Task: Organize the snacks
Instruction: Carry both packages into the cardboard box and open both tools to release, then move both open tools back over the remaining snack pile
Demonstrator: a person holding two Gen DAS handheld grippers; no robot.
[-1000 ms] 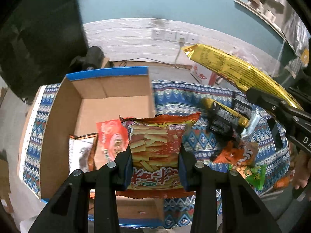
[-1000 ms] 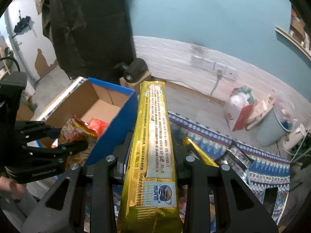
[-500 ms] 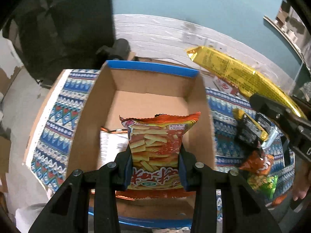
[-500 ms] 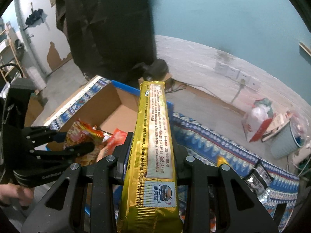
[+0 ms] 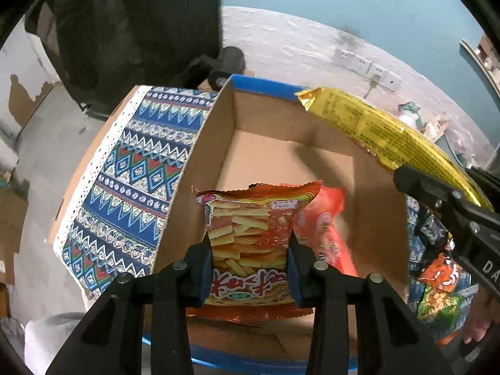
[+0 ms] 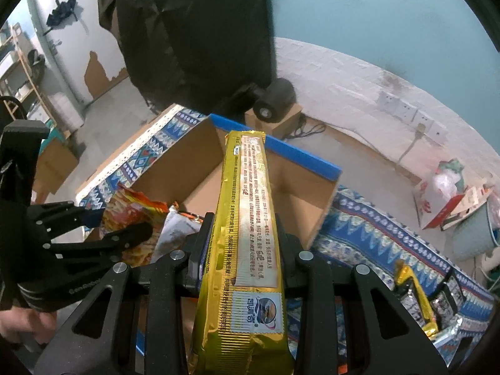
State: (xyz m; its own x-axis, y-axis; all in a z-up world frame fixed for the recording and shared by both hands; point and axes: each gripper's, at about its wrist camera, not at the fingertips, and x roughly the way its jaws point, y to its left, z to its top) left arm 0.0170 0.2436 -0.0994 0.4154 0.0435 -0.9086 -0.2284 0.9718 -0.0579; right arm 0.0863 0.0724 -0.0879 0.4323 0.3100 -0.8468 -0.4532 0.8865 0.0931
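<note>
At lower centre, an orange crinkled chip packet (image 5: 250, 243) is clamped by the left tongs (image 5: 250, 268) over the open brown cardboard box (image 5: 281, 153); the right tongs (image 6: 240, 268) clench a long gold foil packet (image 6: 247, 228) above it, seemingly for dropping in.

Only "DA" is legible on the right gripper (image 5: 443, 200); the print on the yellow packet (image 6: 253, 218) is too small to read.

Dim indoor light, soft shadows, glare on foil, strong fisheye bending, black vignetted corners, slight blur
</note>
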